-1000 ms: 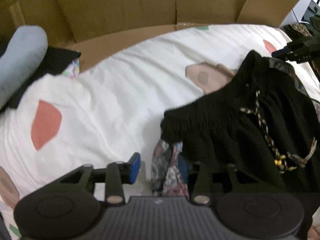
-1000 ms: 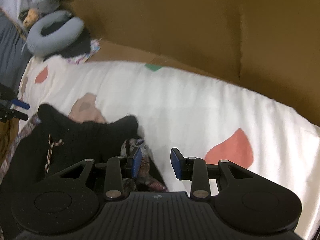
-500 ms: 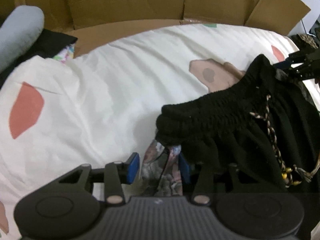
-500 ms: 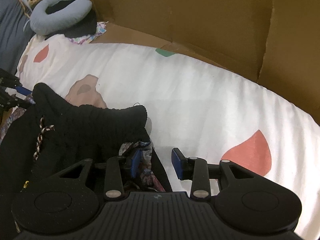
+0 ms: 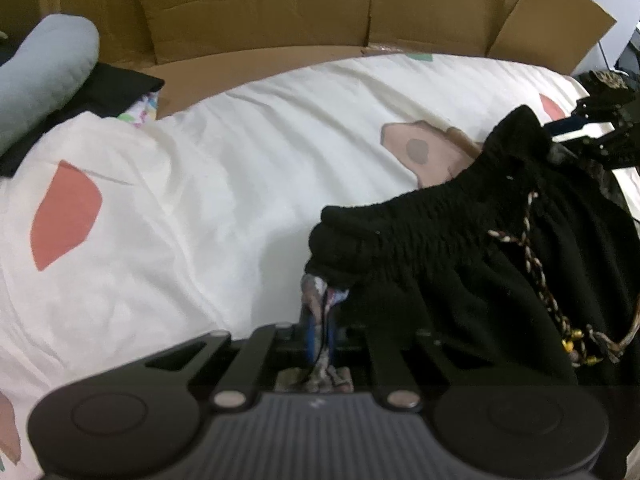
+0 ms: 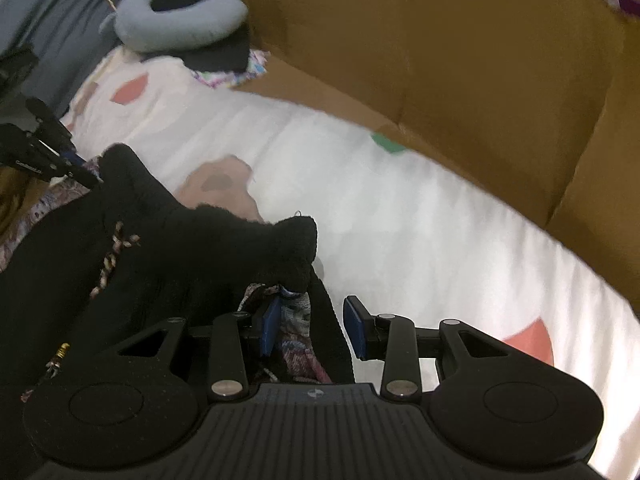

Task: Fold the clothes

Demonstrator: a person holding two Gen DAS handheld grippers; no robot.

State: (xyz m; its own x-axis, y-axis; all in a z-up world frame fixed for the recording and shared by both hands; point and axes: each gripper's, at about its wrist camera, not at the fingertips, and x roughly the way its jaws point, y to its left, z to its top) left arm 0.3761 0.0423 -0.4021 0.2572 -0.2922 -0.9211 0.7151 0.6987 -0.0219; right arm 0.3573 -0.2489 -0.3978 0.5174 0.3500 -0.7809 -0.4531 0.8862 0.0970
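Two hand-held grippers and one garment on a bed, listed by bulk.

1. Cardboard wall (image 5: 260, 4): brown, creased panels standing along the far edge of the bed.

2. Bed sheet (image 5: 224, 152): cream, wrinkled, printed with coral and tan patches. It carries everything below.

3. Black garment (image 5: 480, 264): a dark piece with a gathered, ribbed waistband, lying on the sheet between my two grippers. Patterned floral fabric (image 6: 298, 344) shows from under the waistband at both ends.

4. Neck pillow (image 6: 176, 20): grey-blue, curved, at the far corner of the bed on a dark folded item; in my left view only one rounded end shows.

5. My left hand-held gripper (image 5: 320, 330): its jaws have just been closing, and the blue pads are now pressed together on a thin fold of the patterned fabric just below the waistband corner.

6. My right hand-held gripper (image 6: 314, 330): jaws spread partway. Patterned fabric and a strip of black cloth lie between the blue pads; the cloth touches the left pad (image 6: 269, 328), while the right pad stands clear of it over bare sheet. No pinch is made.

7. Braided drawstring (image 5: 536, 264): black, tan and white cord, hanging down the front of the garment, with yellow beads at its end.
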